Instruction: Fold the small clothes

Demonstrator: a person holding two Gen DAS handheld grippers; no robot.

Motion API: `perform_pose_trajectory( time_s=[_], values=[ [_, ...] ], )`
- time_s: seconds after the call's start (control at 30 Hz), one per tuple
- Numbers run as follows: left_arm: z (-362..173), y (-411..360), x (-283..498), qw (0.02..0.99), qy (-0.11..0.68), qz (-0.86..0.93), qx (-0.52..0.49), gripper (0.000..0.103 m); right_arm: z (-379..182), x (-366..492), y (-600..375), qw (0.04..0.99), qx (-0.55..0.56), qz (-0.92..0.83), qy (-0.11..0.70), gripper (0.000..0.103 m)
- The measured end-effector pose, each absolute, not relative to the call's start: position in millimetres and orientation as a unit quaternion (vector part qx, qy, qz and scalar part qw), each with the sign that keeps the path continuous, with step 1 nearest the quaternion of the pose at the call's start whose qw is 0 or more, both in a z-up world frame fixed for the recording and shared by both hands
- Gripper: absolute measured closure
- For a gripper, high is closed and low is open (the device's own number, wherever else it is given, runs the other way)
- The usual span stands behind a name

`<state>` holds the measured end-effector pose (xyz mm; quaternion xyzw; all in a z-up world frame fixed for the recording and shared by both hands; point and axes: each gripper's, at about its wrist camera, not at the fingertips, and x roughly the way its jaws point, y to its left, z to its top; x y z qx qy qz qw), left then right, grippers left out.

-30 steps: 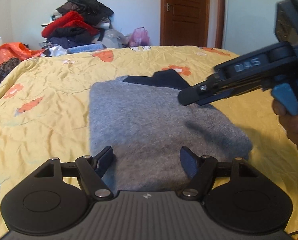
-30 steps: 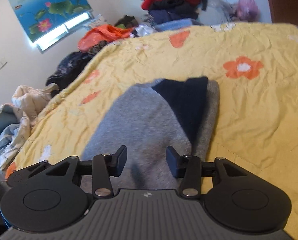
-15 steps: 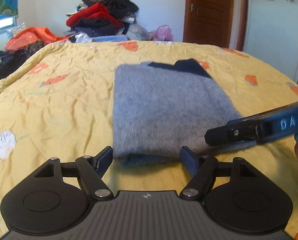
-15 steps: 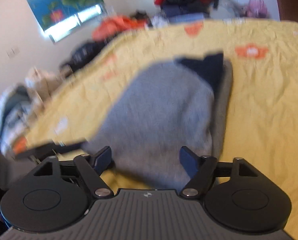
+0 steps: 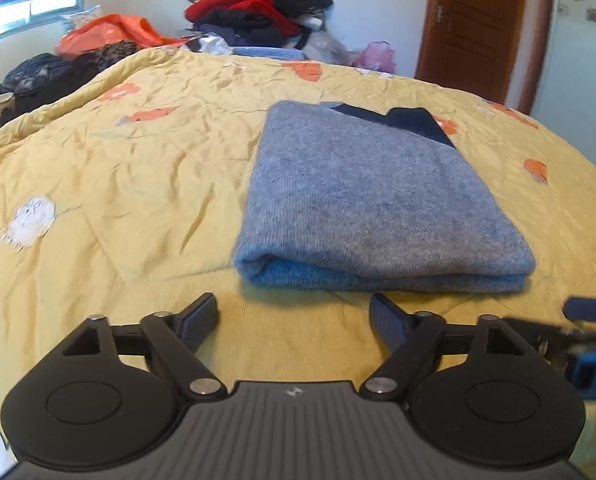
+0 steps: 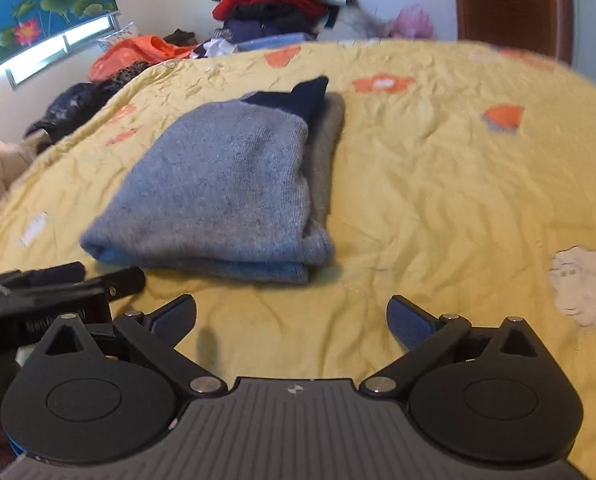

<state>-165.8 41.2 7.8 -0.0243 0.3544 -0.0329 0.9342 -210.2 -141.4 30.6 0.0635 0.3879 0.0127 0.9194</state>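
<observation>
Grey knit garment (image 5: 373,200) lying folded into a thick rectangle on the yellow flowered bedspread (image 5: 138,184), dark navy part (image 5: 413,122) showing at the far end, doubled fold edge facing both cameras. Left tool (image 5: 294,318) just short of that near edge, jaws opening, nothing between them but bare bedspread. Right tool (image 6: 292,316) likewise clear of the cloth, jaws opening to full spread, empty, off the near right corner of the bundle. Release seemingly under way, fold looking complete from here. Best done by drawing both tools straight back and slightly up, never dragging the pads across the knit, since soft wool snags and a caught top layer would spring the fold open. Worth checking the right side, where a lower grey layer (image 6: 325,152) sticks out past the top one; a light nudge inward to square it, if anything. Pile of other clothes (image 5: 258,8) waiting beyond the bed.
</observation>
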Motion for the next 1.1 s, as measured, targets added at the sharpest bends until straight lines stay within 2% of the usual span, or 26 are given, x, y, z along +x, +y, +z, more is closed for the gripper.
perform_pose_trajectory(
  time_s=[0.07, 0.13, 0.53, 1.1],
  values=[
    [3, 36, -170, 0.937, 0.348, -0.027, -0.004, 0.004, 27, -216, -132, 0.919, 0.044, -0.006, 0.391, 0.000],
    [-2, 33, -175, 0.942, 0.333, -0.022, 0.020, 0.000, 24, -219, -126, 0.924, 0.023, -0.022, 0.381, 0.000],
    [-1, 40, -150, 0.937, 0.346, -0.040, 0.014, 0.000, 16, -193, -126, 0.925, 0.004, -0.075, 0.373, 0.000],
    [-5, 40, -163, 0.946, 0.322, -0.047, 0.017, 0.000, 15, -195, -122, 0.927, 0.005, -0.090, 0.365, 0.000]
  ],
)
